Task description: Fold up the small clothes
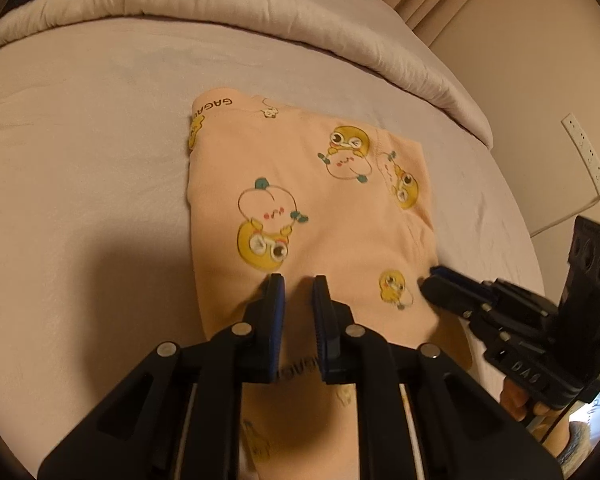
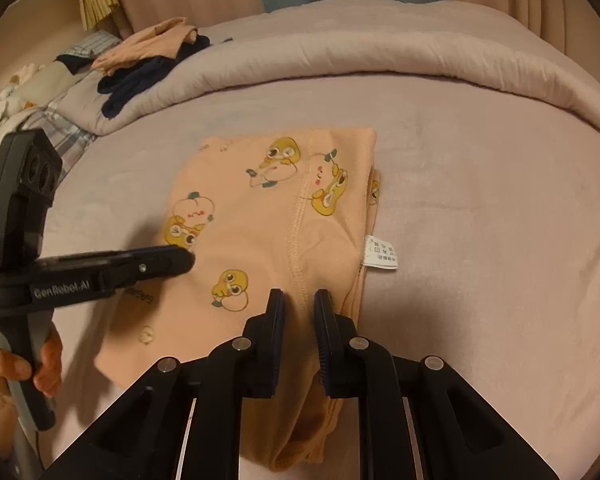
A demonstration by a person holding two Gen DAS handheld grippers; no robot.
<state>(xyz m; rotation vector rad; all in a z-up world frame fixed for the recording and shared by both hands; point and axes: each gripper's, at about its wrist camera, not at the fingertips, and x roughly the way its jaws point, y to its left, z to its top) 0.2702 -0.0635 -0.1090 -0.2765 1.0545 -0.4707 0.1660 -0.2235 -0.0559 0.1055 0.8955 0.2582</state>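
Two grippers are on one garment (image 1: 312, 216), a peach piece printed with yellow cartoon figures, lying partly folded on the pale sheet (image 1: 80, 168) of the bed. From my left wrist view, the left gripper (image 1: 299, 280) has its jaws drawn narrow, and a raised ridge of the peach cloth runs up between the blue pads (image 1: 277, 312), so I read it as pinching the near edge of the garment. Off to the right in the same view I see the right gripper (image 1: 430, 280) from the side, its tip at the garment's right edge, with fingers of a hand (image 1: 518, 400) on its handle. A rolled quilt (image 1: 180, 4) lies across the far side, and a white power strip (image 1: 588, 156) hangs on the wall. From my right wrist view, the right gripper (image 2: 299, 294) is likewise narrow, its pads clamped on a fold of cloth along the stitched seam (image 2: 296, 220). A white care label (image 2: 380, 254) sticks out at the garment's right side. The left gripper (image 2: 188, 258) comes in from the left over the garment's left edge, held by a hand (image 2: 40, 364). A heap of other clothes (image 2: 148, 56) sits far back on the left.
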